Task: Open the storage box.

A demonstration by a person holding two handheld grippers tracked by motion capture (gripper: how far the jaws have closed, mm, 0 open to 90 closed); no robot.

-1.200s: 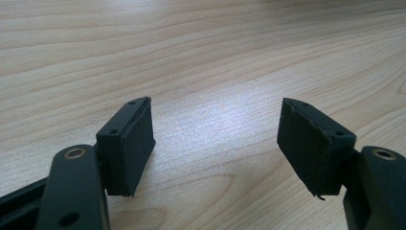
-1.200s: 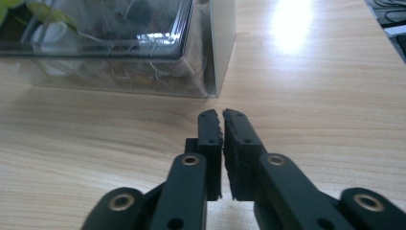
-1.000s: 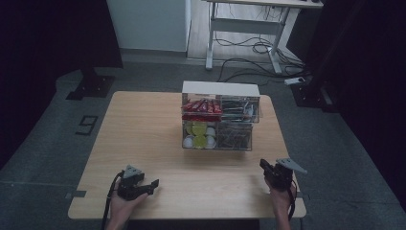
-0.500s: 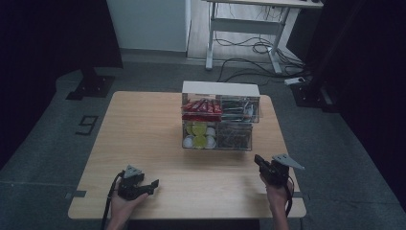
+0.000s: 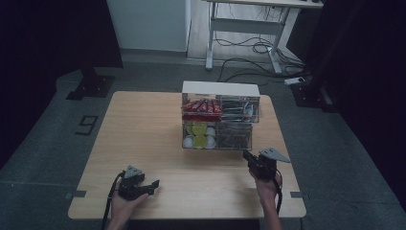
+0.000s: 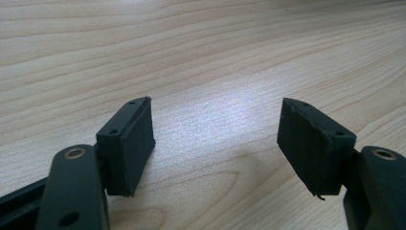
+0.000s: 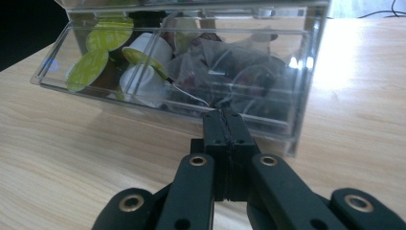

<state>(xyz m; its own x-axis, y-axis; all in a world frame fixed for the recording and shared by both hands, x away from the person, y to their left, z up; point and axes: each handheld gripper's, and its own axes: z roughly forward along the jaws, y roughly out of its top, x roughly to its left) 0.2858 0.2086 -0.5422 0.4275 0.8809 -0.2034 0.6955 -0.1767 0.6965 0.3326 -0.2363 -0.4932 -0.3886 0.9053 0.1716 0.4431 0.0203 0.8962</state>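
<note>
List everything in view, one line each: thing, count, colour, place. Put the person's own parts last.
Table: one, light wood, centre of the high view.
Organizer box: one, clear plastic with a white top, far middle of the table.
Red packets: several, upper left compartment.
Pods: several, green and white, lower left compartment.
Sachets: several, dark, lower right compartment.
Desk: one, white frame, on the floor beyond the table.
Cables: several, dark, on the floor under the desk.
Left gripper: one, black, open over bare table.
Right gripper: one, black, shut, near the organizer box front.
</note>
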